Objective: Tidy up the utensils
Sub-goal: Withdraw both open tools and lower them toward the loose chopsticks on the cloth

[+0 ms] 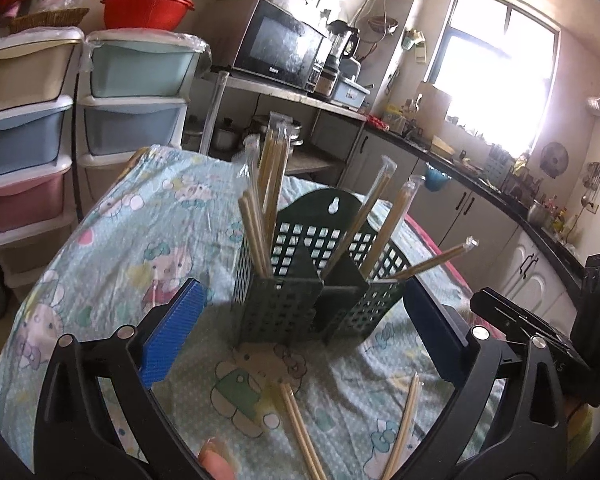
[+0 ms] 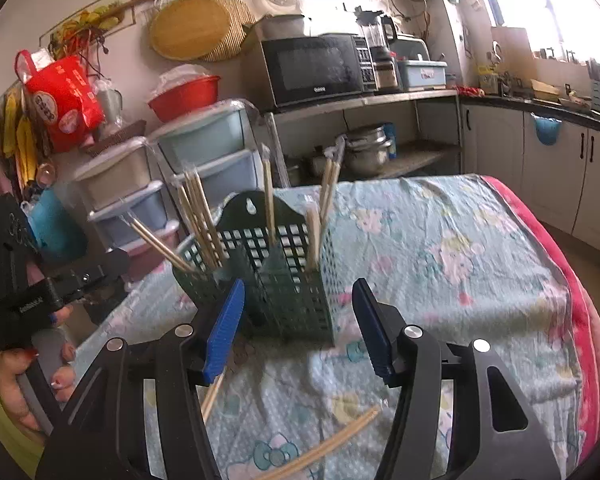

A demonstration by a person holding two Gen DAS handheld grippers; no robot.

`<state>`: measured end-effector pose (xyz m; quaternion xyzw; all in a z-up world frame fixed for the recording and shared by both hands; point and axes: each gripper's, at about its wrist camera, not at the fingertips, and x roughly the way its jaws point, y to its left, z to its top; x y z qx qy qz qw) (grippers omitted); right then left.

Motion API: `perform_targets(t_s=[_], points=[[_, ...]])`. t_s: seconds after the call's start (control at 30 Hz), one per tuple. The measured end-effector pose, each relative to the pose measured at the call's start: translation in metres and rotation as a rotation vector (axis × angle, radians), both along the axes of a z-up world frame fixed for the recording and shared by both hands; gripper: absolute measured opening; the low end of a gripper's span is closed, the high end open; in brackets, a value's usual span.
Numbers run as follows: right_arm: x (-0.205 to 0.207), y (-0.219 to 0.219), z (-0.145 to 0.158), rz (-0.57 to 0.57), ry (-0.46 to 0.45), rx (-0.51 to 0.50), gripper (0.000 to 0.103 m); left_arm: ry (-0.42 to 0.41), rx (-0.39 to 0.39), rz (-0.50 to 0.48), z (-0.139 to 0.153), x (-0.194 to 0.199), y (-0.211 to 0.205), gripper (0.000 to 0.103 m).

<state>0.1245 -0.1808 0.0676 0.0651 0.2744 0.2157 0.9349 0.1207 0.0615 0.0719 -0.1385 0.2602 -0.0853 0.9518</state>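
Note:
A dark green perforated utensil holder [image 1: 300, 300] stands upright on the cartoon-print tablecloth [image 1: 112, 248], with several wrapped chopstick pairs [image 1: 266, 196] leaning in its compartments. It also shows in the right wrist view [image 2: 288, 292]. My left gripper [image 1: 300, 320] is open and empty, its blue pads [image 1: 172, 328] on either side of the holder and short of it. My right gripper [image 2: 300, 324] is open and empty just before the holder. Loose chopsticks [image 1: 300, 428] lie on the cloth below the left gripper; more loose chopsticks [image 2: 332, 444] lie below the right one.
Stacked plastic drawers [image 1: 132, 96] stand beyond the table's far left. A shelf with a microwave [image 1: 278, 48] is behind the table. Kitchen counter and cabinets [image 1: 480, 208] run along the right. The other gripper's body [image 2: 28, 280] is at the right view's left edge.

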Motion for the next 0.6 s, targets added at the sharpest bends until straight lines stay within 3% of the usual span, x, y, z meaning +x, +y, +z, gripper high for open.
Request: perform_targets(t_s=[0.6], points=[[0.008, -0.020, -0.047, -0.052, 0.168, -0.045, 0.054, 0.200, -0.007, -0.050, -0.059, 0.002, -0.012, 0.092]])
